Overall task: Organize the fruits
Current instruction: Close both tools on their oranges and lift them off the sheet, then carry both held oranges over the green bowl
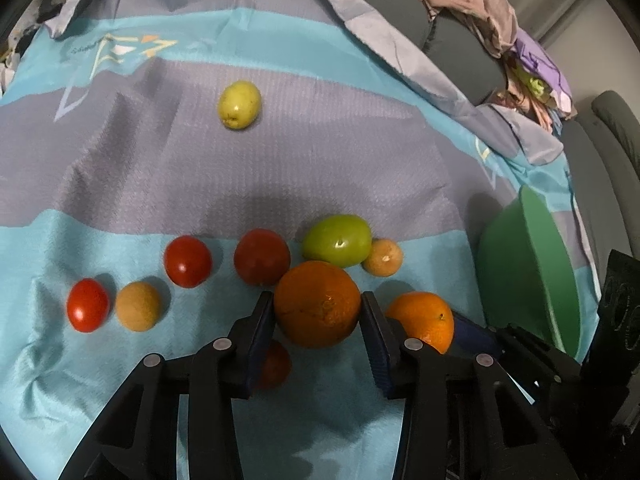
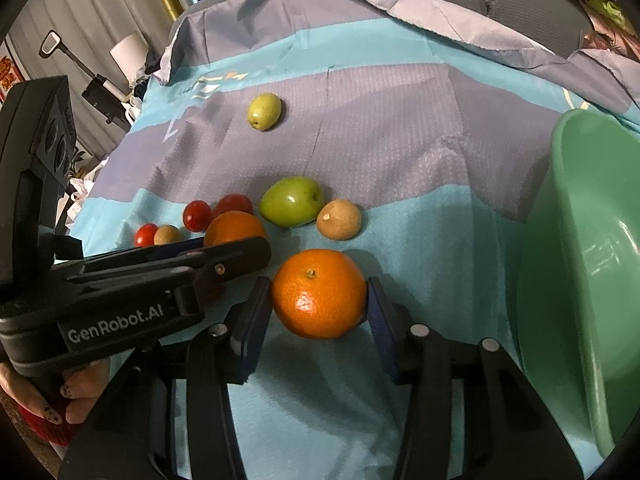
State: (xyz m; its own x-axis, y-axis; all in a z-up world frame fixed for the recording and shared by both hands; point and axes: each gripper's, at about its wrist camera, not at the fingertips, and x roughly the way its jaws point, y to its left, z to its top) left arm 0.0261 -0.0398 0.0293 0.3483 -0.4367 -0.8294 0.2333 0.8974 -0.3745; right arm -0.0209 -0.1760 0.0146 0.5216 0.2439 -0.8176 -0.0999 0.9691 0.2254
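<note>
Left gripper (image 1: 318,306) jaws clamp the larger round orange (image 1: 317,304); right gripper (image 2: 320,294) jaws clamp the smaller orange tangerine (image 2: 319,293), both on the blue-grey bedsheet (image 2: 400,152). Green plastic basin (image 2: 584,264) lies at 3 o'clock, right hand nearer.

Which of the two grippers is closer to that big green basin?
Right. The right gripper, clamped on an orange, sits just beside the green basin; the left gripper, on another orange, is farther away.

Right gripper (image 2: 319,300) fingers (image 2: 256,312) clamp the orange (image 2: 319,293).
</note>
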